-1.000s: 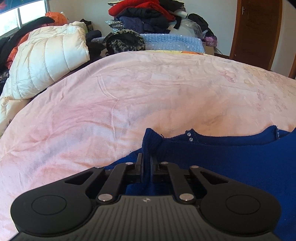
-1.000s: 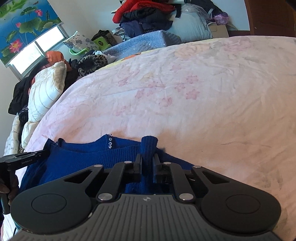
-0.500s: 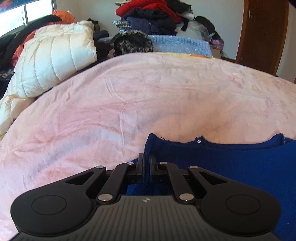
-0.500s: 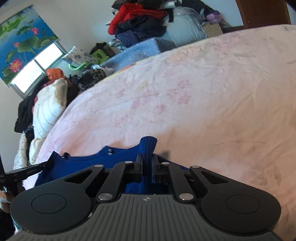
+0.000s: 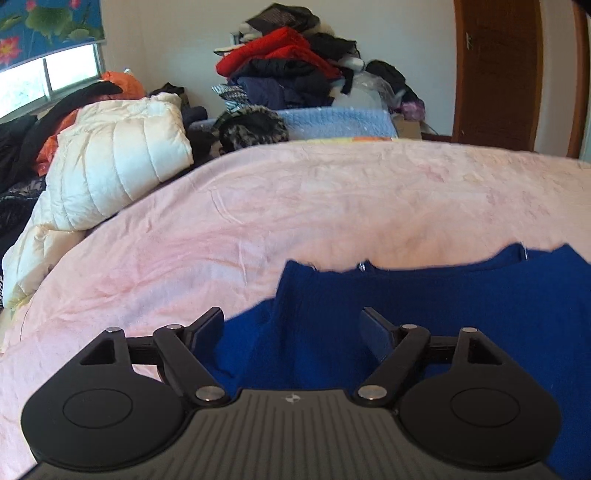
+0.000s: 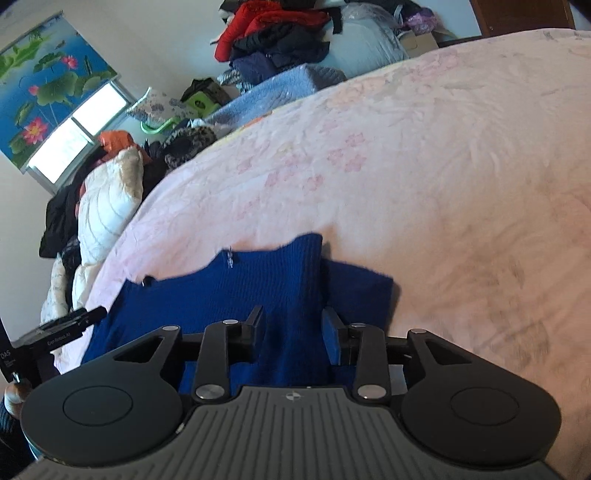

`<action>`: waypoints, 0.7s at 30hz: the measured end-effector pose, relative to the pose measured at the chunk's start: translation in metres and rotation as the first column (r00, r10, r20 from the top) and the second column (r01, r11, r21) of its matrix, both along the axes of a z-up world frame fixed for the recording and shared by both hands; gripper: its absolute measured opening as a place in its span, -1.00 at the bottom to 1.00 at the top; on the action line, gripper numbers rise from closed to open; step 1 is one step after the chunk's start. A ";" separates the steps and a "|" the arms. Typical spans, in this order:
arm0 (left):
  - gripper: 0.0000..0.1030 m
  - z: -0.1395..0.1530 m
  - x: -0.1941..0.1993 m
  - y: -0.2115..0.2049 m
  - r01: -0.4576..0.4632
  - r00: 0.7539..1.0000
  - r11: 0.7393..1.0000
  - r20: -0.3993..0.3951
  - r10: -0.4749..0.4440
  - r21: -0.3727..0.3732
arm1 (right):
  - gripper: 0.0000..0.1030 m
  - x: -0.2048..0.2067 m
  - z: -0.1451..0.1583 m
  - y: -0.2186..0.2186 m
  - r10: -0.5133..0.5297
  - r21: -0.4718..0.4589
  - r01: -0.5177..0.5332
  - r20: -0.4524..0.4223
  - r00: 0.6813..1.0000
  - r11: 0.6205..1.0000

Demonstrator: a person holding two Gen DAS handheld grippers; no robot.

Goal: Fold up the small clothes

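On my far left, a cream quilted puffer jacket (image 5: 110, 162) slumps at the edge of the bed, with dark clothes and an orange garment (image 5: 123, 81) heaped behind it under the window with its lotus-print blind (image 5: 44, 26). Further along, against the wall, I see a tall pile of red and dark clothes (image 5: 291, 70) above a folded pale blue knitted blanket (image 5: 336, 123), and a brown wooden door (image 5: 498, 74) stands at the right. The pink floral bedsheet (image 5: 332, 199) spreads across everything in front of me. My left gripper (image 5: 293, 326) has its jaws spread wide apart, holding nothing; the dark blue knitted sweater (image 5: 424, 302) lies on the sheet just under and ahead of it, one upper corner of the fabric standing up between the open fingers without being pinched. Its top edge runs off to the right, with small shiny studs (image 5: 361, 266) along the neckline. From the right wrist camera, I can see the left gripper (image 6: 62, 330) at the sweater's far side, low at the frame's left edge. My right gripper (image 6: 291, 325) is likewise parted, gripping nothing, with a raised ridge of the sweater (image 6: 258, 280) lying loose between its fingers and a folded flap lying flat on the sheet just to the right.
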State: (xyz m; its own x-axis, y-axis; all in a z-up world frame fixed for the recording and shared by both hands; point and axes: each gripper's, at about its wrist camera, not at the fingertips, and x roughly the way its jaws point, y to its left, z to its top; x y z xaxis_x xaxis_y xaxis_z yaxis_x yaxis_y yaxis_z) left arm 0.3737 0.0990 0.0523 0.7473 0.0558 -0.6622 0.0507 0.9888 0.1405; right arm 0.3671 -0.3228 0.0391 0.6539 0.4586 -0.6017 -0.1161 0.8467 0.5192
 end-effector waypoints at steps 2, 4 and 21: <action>0.56 -0.015 0.006 -0.005 0.001 0.998 1.000 -0.068 0.000 0.014 | -0.28 -0.004 -0.005 0.008 0.018 -0.059 -0.018 -0.003 1.000 0.998; 0.56 -0.027 0.009 -0.006 -0.010 0.996 1.000 -0.092 0.011 0.009 | -0.61 -0.006 -0.004 0.012 0.024 -0.068 -0.023 0.009 1.000 0.997; -0.14 0.002 -0.049 -0.008 0.043 0.999 0.999 0.025 -0.043 0.017 | -0.44 -0.049 0.008 -0.010 -0.027 0.086 0.023 0.044 0.999 0.996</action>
State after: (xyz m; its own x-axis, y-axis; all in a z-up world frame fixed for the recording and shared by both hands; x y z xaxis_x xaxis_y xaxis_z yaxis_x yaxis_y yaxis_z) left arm 0.3245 0.0907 0.0539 0.7659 0.0340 -0.6420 0.0894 0.9833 0.1588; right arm 0.3180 -0.3324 0.0466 0.6914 0.4901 -0.5309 -0.1199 0.8024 0.5845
